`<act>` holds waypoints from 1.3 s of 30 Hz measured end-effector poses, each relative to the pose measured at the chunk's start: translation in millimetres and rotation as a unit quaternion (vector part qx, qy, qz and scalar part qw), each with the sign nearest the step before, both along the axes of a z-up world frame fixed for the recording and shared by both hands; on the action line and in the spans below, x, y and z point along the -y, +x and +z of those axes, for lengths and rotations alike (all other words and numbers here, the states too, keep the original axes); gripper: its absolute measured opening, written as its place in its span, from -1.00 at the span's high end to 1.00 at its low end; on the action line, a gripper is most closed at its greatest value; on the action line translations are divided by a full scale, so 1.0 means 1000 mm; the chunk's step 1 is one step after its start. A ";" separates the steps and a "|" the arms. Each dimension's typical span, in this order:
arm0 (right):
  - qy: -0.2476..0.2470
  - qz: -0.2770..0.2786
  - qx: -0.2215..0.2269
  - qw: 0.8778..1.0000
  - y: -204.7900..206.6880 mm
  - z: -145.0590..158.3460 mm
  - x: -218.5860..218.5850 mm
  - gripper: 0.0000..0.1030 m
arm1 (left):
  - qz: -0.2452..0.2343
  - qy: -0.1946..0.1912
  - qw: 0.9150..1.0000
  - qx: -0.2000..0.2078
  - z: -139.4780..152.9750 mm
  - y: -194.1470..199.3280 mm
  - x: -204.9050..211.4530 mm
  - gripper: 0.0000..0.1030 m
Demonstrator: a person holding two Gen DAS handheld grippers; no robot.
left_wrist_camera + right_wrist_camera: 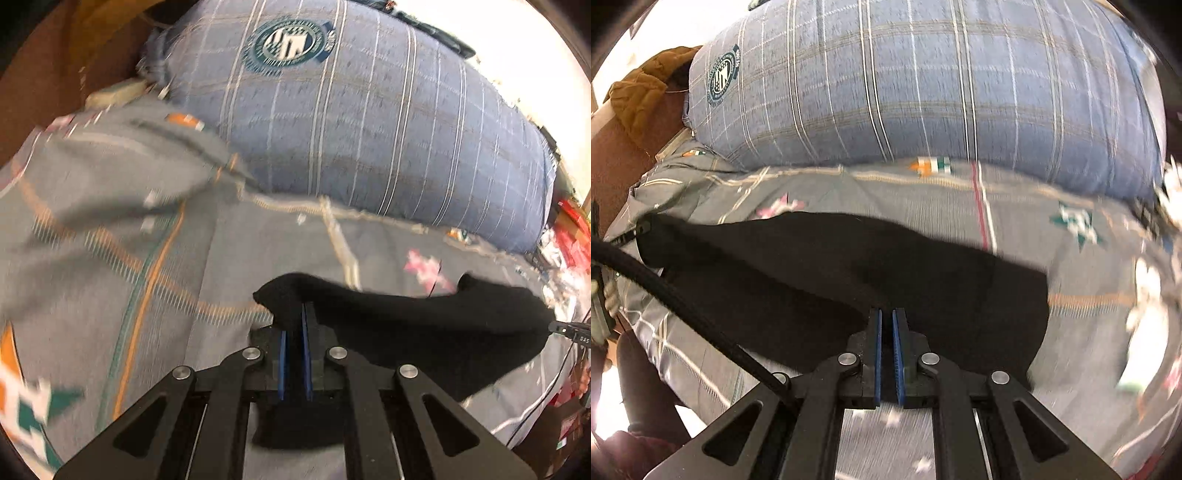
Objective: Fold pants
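The black pants (424,325) hang stretched over a grey patterned bedsheet (110,221). My left gripper (295,314) is shut on one end of the pants, with black cloth bunched over its tips. In the right wrist view the pants (849,273) spread wide across the sheet (1015,206). My right gripper (886,317) is shut on the near edge of the pants. The other gripper's tip shows at the far right of the left wrist view (569,328), at the cloth's far end.
A large blue plaid pillow (351,122) lies along the back of the bed, also in the right wrist view (905,85). A brown garment (646,96) lies at the far left. A black cable (665,291) crosses the left side. Red clutter (569,229) sits beyond the bed's right edge.
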State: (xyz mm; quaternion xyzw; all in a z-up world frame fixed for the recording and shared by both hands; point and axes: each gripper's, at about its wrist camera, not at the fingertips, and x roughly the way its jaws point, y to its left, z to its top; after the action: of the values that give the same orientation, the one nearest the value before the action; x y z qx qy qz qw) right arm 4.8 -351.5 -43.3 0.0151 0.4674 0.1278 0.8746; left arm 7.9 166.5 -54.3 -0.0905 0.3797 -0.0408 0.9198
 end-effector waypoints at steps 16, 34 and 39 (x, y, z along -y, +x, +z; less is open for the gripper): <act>-0.045 -0.031 -0.018 0.998 -0.067 -0.021 -0.008 0.83 | 0.098 -0.084 0.991 -0.026 -0.025 -0.105 -0.052 0.35; -0.064 0.207 -0.037 0.976 0.063 -0.042 -0.350 0.26 | 0.163 -0.151 0.975 -0.029 -0.027 -0.106 -0.075 0.29; -0.077 0.266 -0.065 0.959 0.001 -0.052 -0.339 0.23 | 0.170 -0.132 0.976 -0.016 -0.023 -0.117 -0.087 0.26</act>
State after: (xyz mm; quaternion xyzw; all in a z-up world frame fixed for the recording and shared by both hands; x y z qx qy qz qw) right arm 5.8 -13.0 -95.5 -0.1689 0.5191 0.3179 0.7752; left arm -109.6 253.9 -77.4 -0.2751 0.3643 0.0677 0.8871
